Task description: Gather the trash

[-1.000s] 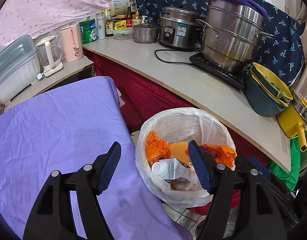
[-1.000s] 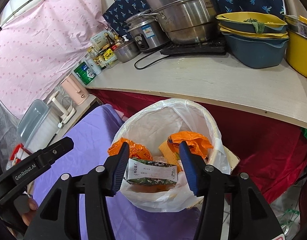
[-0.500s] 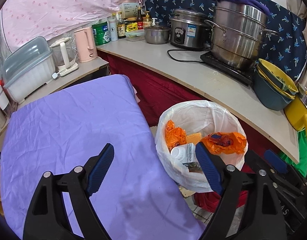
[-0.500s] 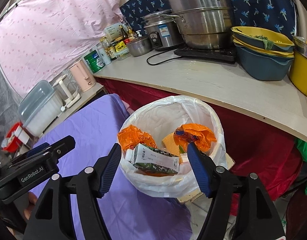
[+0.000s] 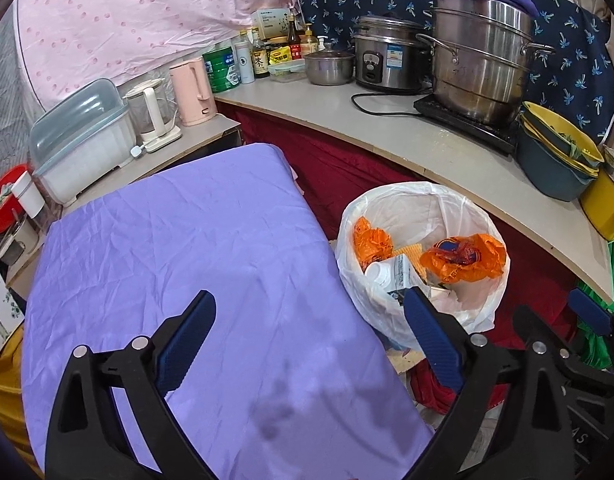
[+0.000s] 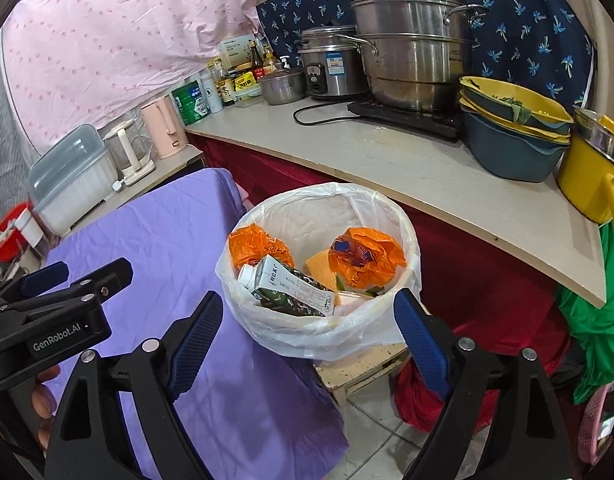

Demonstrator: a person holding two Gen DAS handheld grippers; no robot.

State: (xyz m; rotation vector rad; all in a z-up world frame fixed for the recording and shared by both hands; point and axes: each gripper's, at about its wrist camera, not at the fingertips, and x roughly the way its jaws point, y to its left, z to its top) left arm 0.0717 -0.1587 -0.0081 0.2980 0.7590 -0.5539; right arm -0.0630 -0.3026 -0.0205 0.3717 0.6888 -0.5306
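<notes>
A bin lined with a white plastic bag (image 5: pixel 447 204) (image 6: pixel 347 196) stands right of the purple-covered table (image 5: pixel 179 248) (image 6: pixel 175 240). In it lie a green and white milk carton (image 6: pixel 295 290) (image 5: pixel 403 276), two crumpled orange bags (image 6: pixel 363 256) (image 5: pixel 463 258) and a yellowish piece. My left gripper (image 5: pixel 311 336) is open and empty above the table's right edge. My right gripper (image 6: pixel 307 328) is open and empty, above the near side of the bin. The left gripper also shows in the right wrist view (image 6: pixel 67 280).
A curved counter (image 6: pixel 407 164) behind the bin holds steel pots (image 6: pixel 411 40), a rice cooker (image 6: pixel 333 68), stacked bowls (image 6: pixel 515 132) and a yellow pot (image 6: pixel 591 172). A pink kettle (image 5: pixel 191 92) and plastic box (image 5: pixel 83 136) stand beyond the table. Red cloth (image 6: pixel 423 396) lies on the floor.
Both grippers have pulled back and up from the bin. The left one has swung left over the table. The right gripper's jaws have opened wider.
</notes>
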